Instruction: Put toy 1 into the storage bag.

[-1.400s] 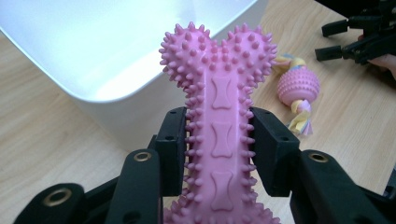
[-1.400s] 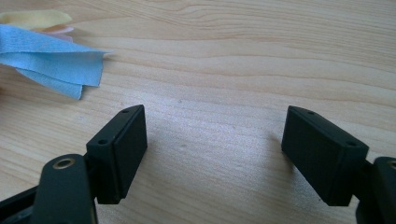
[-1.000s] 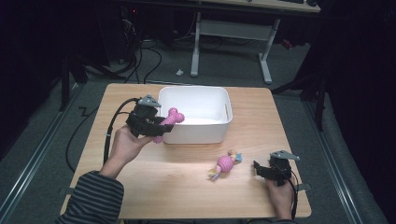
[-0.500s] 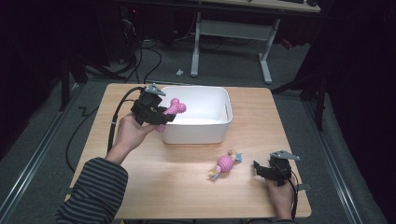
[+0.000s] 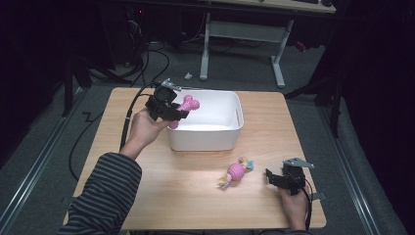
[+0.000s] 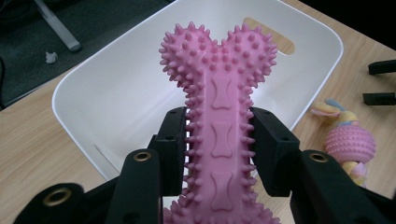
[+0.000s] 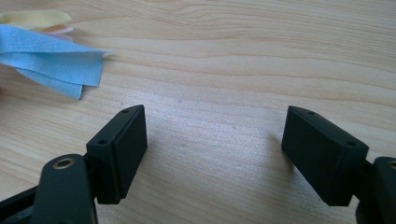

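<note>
A person works at a wooden surface (image 5: pixel 186 196) with a gripper in each hand. The left gripper (image 5: pixel 177 111) is clamped on a pink spiky rubber bone (image 6: pixel 219 140), its two black pads pressing the narrow shaft from either side. The grip sits on the middle of the shaft, probably because that is the slimmest part and the knobbly ends stop the toy from slipping out. The double-lobed far end of the bone sticks out beyond the jaws, and the near end runs back between them.

Directly ahead of and below this gripper lies a white plastic bin (image 6: pixel 84 79), open at the top. The bone's far end hangs above the bin's near left corner, over the rim, which suggests the toy is being carried there to be dropped in. It is clear of the bin, not yet resting inside.

The right gripper (image 5: pixel 278 179) rests low on the surface, with the jaws partly open and nothing between them. Just ahead of it, and apart from it, lies a second toy, a pink ribbed ball on a knotted pastel rope (image 5: pixel 237 172). Its blue and yellow frayed ends (image 7: pixel 56 65) show ahead and to the left of the jaws. This gripper seems parked beside that toy, ready to take it next.
</note>
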`<action>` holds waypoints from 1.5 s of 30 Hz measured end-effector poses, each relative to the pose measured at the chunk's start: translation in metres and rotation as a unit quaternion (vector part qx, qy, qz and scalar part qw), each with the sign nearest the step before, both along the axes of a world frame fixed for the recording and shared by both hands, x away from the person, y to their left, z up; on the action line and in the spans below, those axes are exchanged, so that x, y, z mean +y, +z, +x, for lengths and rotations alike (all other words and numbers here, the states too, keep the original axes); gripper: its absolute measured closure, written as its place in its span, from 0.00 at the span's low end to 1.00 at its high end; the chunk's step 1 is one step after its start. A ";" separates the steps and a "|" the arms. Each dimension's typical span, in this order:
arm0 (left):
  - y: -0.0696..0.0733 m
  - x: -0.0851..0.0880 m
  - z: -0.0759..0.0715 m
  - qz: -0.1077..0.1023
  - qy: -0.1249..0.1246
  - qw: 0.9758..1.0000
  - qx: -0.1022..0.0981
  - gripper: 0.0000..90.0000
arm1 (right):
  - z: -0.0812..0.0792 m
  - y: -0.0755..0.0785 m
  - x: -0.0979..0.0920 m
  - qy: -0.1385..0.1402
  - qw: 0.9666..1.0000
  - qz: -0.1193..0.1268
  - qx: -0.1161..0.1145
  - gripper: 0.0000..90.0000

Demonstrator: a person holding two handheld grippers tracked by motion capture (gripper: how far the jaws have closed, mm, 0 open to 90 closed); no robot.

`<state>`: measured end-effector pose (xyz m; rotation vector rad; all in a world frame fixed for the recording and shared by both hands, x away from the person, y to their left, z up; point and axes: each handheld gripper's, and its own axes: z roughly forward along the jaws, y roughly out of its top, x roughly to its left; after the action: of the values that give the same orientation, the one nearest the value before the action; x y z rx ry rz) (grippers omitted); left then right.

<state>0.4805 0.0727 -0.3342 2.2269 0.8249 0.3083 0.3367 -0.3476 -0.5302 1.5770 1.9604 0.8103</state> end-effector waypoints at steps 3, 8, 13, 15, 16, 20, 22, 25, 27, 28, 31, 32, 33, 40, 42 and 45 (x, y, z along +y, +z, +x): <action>-0.004 -0.004 0.005 0.001 0.000 1.000 0.005 0.65 | 0.000 0.000 0.000 0.000 1.000 0.000 0.000 0.25; -0.012 -0.013 0.014 0.008 0.001 1.000 0.011 0.65 | 0.000 0.000 0.000 0.000 1.000 0.000 0.000 0.25; -0.020 -0.018 0.021 0.013 0.003 1.000 0.016 0.65 | 0.000 0.000 0.000 0.001 1.000 -0.001 -0.001 0.25; -0.022 -0.018 0.022 0.016 0.003 1.000 0.017 0.65 | 0.000 0.000 0.000 0.001 1.000 -0.001 -0.001 0.25; -0.024 -0.019 0.025 0.016 0.006 1.000 0.020 0.65 | 0.000 0.000 0.000 0.001 1.000 0.000 -0.001 0.25; -0.029 -0.021 0.028 0.019 0.009 0.999 0.024 0.65 | 0.000 0.000 0.000 0.001 1.000 -0.001 -0.001 0.25; -0.030 -0.022 0.029 0.019 0.009 0.999 0.024 0.65 | 0.000 0.000 0.000 0.001 1.000 -0.001 -0.001 0.25; -0.033 -0.023 0.032 0.019 0.009 0.999 0.028 0.65 | 0.000 0.000 0.000 0.001 1.000 -0.001 -0.001 0.25; -0.035 -0.025 0.033 0.019 0.010 0.999 0.030 0.65 | 0.000 0.000 0.000 0.002 1.000 -0.001 -0.001 0.25; -0.036 -0.025 0.034 0.021 0.010 0.999 0.031 0.65 | 0.000 0.000 0.000 0.001 1.000 -0.001 -0.001 0.25; -0.038 -0.027 0.034 0.022 0.008 0.999 0.033 0.65 | 0.000 0.000 0.000 0.002 1.000 -0.001 -0.001 0.25; -0.039 -0.028 0.035 0.021 0.007 0.999 0.035 0.65 | 0.000 0.000 0.000 0.002 1.000 -0.001 -0.001 0.25; -0.040 -0.029 0.035 0.020 0.008 0.999 0.036 0.65 | 0.000 0.000 0.000 0.002 1.000 -0.001 -0.001 0.25; -0.044 -0.032 0.037 0.027 0.009 0.999 0.043 0.65 | 0.000 0.000 0.000 0.002 1.000 -0.001 -0.001 0.25; -0.046 -0.033 0.037 0.029 0.007 0.999 0.044 0.65 | 0.000 0.000 0.000 0.002 1.000 -0.001 -0.001 0.25; -0.046 -0.034 0.038 0.031 0.006 0.998 0.046 0.65 | 0.000 0.000 0.000 0.001 1.000 -0.001 -0.001 0.25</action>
<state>0.5182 0.0385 -0.3805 2.3083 0.8875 0.2418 0.3366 -0.3479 -0.5302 1.5723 1.9621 0.8103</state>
